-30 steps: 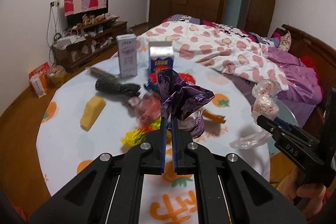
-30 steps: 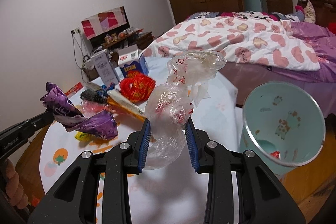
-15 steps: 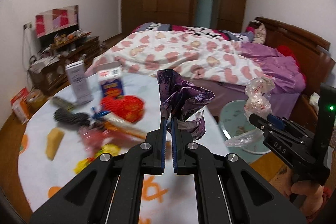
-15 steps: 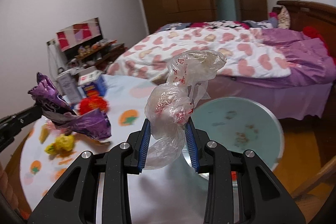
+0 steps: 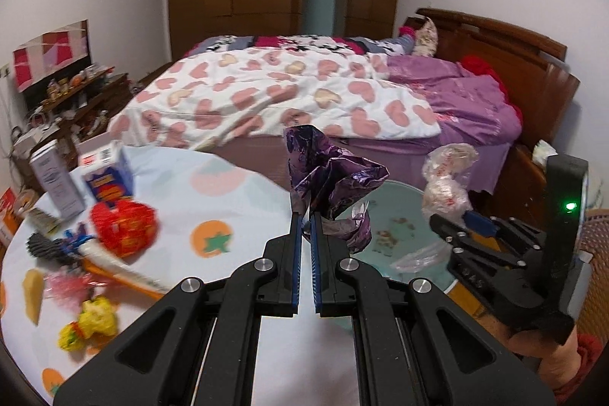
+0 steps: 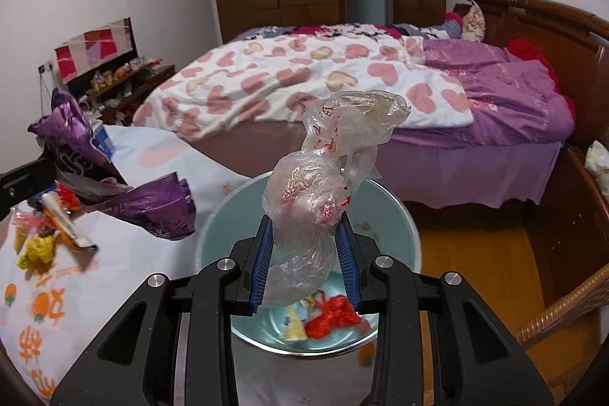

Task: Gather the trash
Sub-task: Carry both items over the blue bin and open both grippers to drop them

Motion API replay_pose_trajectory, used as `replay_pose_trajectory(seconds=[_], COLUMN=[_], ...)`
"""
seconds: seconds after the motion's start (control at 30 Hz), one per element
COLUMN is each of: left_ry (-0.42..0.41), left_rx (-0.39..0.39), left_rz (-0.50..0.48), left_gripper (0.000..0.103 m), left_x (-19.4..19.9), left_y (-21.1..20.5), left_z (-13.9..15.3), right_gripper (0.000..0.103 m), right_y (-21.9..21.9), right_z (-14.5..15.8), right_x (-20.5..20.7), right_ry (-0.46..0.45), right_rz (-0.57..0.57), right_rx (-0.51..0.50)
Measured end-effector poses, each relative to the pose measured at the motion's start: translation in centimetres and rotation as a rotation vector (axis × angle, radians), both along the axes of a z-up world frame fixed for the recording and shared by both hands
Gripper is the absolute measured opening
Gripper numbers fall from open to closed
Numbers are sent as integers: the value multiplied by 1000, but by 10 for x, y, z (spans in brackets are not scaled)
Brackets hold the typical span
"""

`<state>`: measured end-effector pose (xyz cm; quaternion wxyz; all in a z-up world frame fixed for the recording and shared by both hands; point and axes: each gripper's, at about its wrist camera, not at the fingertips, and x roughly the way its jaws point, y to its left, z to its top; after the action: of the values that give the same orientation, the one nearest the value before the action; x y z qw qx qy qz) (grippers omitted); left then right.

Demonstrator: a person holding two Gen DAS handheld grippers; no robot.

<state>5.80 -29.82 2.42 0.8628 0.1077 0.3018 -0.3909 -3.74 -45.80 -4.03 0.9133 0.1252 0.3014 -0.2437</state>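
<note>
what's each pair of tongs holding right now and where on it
The left tongs are shut on the purple foil wrapper, pinching its lower edge. The right tongs clamp the crumpled clear plastic bag around its lower bulge.

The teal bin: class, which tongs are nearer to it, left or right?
Right. The right tongs hold the clear bag directly over the teal bin; the left tongs, holding the purple wrapper, sit beside it over the table edge.

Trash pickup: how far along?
Done: some scraps already lie in the teal bin. In hand: the right gripper grips a clear plastic bag over the bin; the left gripper pinches a purple wrapper near the table edge. Left: a red wrapper, yellow wad and other litter on the table.
</note>
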Motion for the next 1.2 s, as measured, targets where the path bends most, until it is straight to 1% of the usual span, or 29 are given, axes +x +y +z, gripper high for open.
replay_pose_trajectory(seconds=[0.07,0.27,0.43,0.63,0.67,0.7,0.77,0.83,0.93,1.0,1.03,1.07,1.2], left_ry=[7,82,114,154,155,156,150,145,150,126,113,99,83], left_rx=[7,36,68,113,120,127,126,126,119,120,124,125,118], left_rz=[-15,-53,-64,-54,-48,-40,-21,-8,13,34,44,58,89], left_gripper=[5,5,5,8,16,30,43,44,50,57,59,64,72], left_x=[-1,3,7,12,13,13,14,15,17,17,17,17,18], left_y=[-12,-50,-62,-66,-65,-64,-60,-54,-45,-38,-35,-31,-15], left_z=[-4,-30,-49,-67,-68,-69,-70,-69,-65,-61,-59,-58,-52], right_gripper=[34,34,36,43,46,49,58,60,61,62,64,67,74], right_y=[-8,-25,-34,-37,-37,-35,-35,-35,-35,-33,-31,-29,-20], right_z=[-7,-26,-38,-44,-44,-43,-42,-40,-37,-34,-32,-29,-19], right_x=[1,5,9,12,12,12,11,10,10,9,8,7,6], right_ry=[18,77,112,133,134,135,128,123,123,119,117,113,95], right_rz=[-6,-8,-3,9,12,10,3,-2,-11,-14,-15,-16,-13], right_rx=[10,35,55,58,57,56,52,44,41,39,34,27,12])
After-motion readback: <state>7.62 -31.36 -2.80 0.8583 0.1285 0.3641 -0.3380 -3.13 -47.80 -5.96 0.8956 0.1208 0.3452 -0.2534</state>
